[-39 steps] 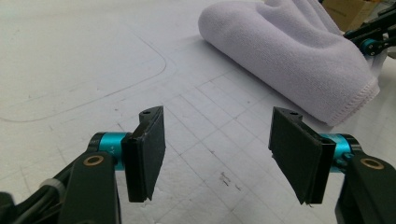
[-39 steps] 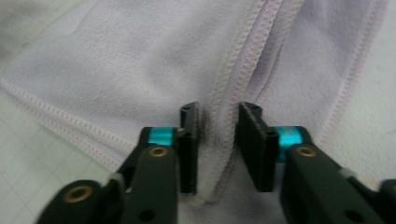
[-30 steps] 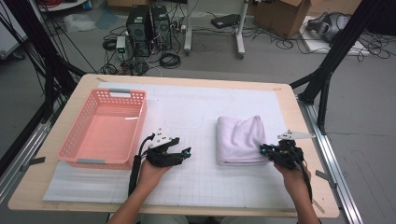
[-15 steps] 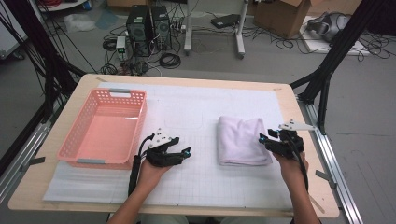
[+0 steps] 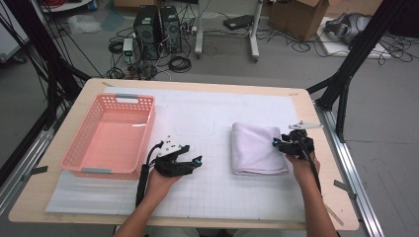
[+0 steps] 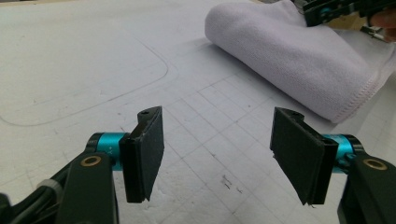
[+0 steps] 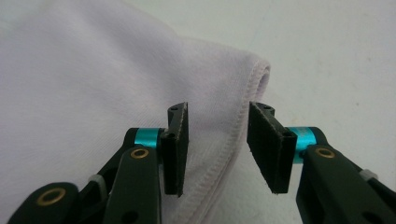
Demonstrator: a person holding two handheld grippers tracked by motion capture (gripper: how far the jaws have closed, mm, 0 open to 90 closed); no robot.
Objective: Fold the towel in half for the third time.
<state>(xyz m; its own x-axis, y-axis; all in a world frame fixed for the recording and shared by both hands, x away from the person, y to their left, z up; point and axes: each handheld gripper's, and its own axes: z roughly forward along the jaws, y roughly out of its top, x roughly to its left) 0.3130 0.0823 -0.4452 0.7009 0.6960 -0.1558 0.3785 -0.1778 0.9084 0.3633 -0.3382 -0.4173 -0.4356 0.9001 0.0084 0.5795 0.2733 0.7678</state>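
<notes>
Pink basket (image 5: pixel 106 136): left of frame, apparently empty. Left gripper (image 6: pixel 219 156): centre-left, jaws released, idle on mat. Folded towel (image 5: pixel 257 148): centre-right. Right gripper (image 7: pixel 217 144): jaws apart, straddling hem. Risk: shallow bite catches top layer alone, fold opens.

The right tool (image 7: pixel 217 147) hangs with jaws apart, straddling the folded towel's (image 7: pixel 84 88) stitched edge.

Each hand-held gripper is black. The left hand-held gripper (image 6: pixel 219 156) and the right hand-held gripper (image 7: pixel 217 147) both have flat dark pads, turquoise metal collars and brass-coloured pivot pins. A black cable (image 5: pixel 142 177) trails from the left one. Both forearms are bare, without sleeves.
</notes>
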